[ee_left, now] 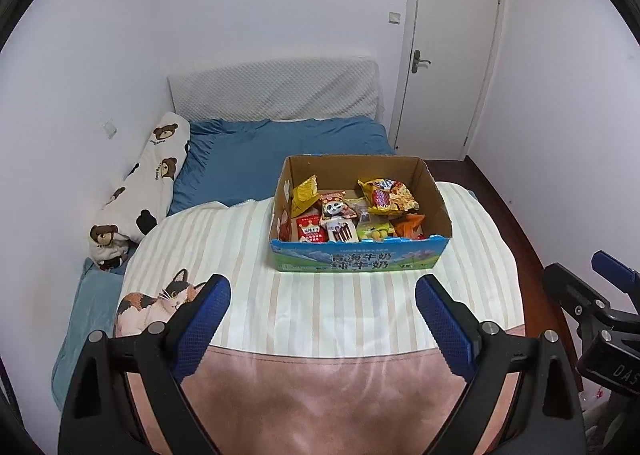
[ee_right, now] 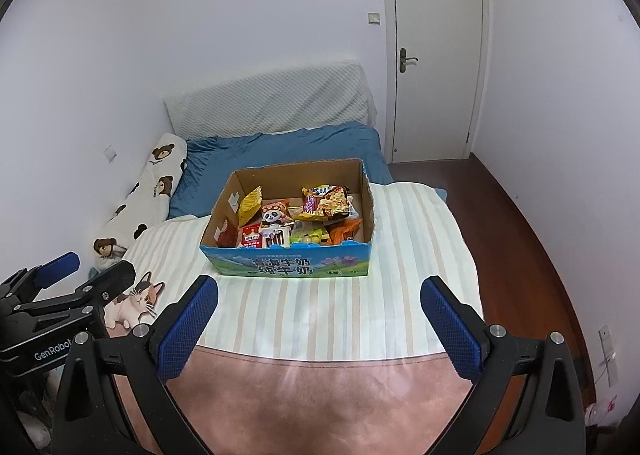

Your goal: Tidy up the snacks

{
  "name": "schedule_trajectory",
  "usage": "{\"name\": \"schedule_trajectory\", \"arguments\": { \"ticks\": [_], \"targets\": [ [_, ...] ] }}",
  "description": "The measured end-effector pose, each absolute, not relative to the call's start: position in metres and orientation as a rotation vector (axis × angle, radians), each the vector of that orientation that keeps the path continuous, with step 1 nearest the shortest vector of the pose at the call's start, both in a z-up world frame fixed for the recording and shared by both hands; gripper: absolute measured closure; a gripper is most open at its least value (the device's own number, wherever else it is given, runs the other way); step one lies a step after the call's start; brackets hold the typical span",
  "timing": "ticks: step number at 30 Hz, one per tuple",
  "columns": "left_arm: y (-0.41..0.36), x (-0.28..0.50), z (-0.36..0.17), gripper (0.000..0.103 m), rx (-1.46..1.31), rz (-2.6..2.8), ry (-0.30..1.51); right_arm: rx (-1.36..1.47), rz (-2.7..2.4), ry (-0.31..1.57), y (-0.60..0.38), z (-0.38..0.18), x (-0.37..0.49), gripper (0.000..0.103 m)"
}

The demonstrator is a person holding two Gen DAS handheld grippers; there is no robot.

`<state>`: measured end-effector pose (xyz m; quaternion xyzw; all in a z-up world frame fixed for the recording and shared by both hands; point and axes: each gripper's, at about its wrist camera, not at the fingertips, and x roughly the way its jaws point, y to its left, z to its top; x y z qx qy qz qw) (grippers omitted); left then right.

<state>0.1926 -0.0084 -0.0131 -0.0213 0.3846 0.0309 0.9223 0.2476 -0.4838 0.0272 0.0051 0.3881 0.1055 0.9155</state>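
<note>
A cardboard box (ee_left: 356, 259) with a blue printed front stands on the striped blanket (ee_left: 248, 255) on the bed; it also shows in the right wrist view (ee_right: 288, 269). Several snack packets lie inside: a yellow bag (ee_left: 304, 193), a panda packet (ee_left: 338, 209), a yellow-red bag (ee_left: 390, 195), an orange packet (ee_left: 410, 225). My left gripper (ee_left: 322, 305) is open and empty, held in front of the box. My right gripper (ee_right: 320, 307) is open and empty, also short of the box, and shows at the right edge of the left wrist view (ee_left: 600, 295).
A bear-print long pillow (ee_left: 140, 183) lies along the left wall. A blue sheet (ee_left: 260, 159) and a white padded headboard (ee_left: 276, 91) are behind the box. A closed white door (ee_left: 448, 47) stands at the far right, with dark wood floor (ee_right: 532, 239) beside the bed.
</note>
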Motion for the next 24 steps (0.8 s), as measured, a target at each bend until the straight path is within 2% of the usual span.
{"name": "schedule_trajectory", "arguments": {
  "ticks": [3,24],
  "targets": [
    [-0.008,0.198,-0.015,0.000,-0.044,0.070,0.787,0.008,0.208,0.799,-0.482,0.023,0.256,0.000],
    [-0.004,0.262,-0.036,0.000,-0.029,0.137,0.785,0.005,0.128,0.782,-0.475,0.002,0.325,0.000]
  ]
}}
